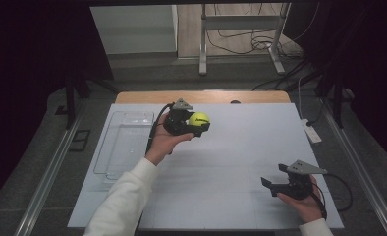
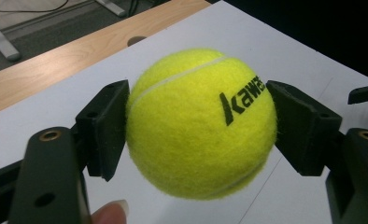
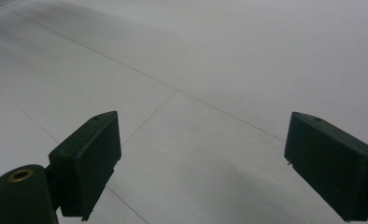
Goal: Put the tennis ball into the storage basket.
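Note:
A yellow-green tennis ball with black lettering sits squeezed between both black pads of my left gripper, held up above the white table. From the high view the ball and left gripper hang over the table's far middle, just right of a clear tray. A fingertip shows below the ball in the left gripper view. My right gripper rests low at the near right, pointing left. Its jaws stand wide apart over bare white surface, with nothing between them.
The clear plastic tray lies along the left side of the white table cover. A wooden table edge runs along the far side. A white power strip lies at the right edge. Cables trail from both grippers.

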Available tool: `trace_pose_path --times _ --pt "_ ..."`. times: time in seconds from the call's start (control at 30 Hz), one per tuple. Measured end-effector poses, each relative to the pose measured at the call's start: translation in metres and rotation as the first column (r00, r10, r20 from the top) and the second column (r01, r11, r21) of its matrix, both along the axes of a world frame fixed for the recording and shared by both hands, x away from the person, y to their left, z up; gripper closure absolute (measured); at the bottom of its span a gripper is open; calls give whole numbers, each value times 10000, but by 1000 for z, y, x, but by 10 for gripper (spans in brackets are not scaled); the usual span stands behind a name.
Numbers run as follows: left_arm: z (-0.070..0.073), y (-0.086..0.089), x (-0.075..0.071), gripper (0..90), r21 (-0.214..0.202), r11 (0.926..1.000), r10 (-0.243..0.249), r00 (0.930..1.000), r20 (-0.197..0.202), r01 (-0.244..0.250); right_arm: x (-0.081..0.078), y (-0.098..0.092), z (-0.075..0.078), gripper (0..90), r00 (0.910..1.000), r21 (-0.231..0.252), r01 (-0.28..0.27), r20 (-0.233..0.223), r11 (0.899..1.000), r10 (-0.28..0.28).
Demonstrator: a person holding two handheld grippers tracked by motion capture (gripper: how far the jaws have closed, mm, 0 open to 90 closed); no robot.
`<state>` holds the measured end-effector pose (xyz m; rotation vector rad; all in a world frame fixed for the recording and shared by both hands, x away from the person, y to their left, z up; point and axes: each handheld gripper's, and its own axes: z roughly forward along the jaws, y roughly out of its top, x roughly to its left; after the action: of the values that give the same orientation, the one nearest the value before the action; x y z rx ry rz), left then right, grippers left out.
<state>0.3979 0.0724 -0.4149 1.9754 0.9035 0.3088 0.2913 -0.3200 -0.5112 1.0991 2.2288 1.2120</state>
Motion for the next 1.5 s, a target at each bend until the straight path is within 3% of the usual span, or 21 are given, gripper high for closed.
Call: trace_pose_path --times 1.5 --pt "2 38 0 267 -308 9960 847 9963 157 -842 0 0 -1 111 10000 -69 26 -23 10000 -27"
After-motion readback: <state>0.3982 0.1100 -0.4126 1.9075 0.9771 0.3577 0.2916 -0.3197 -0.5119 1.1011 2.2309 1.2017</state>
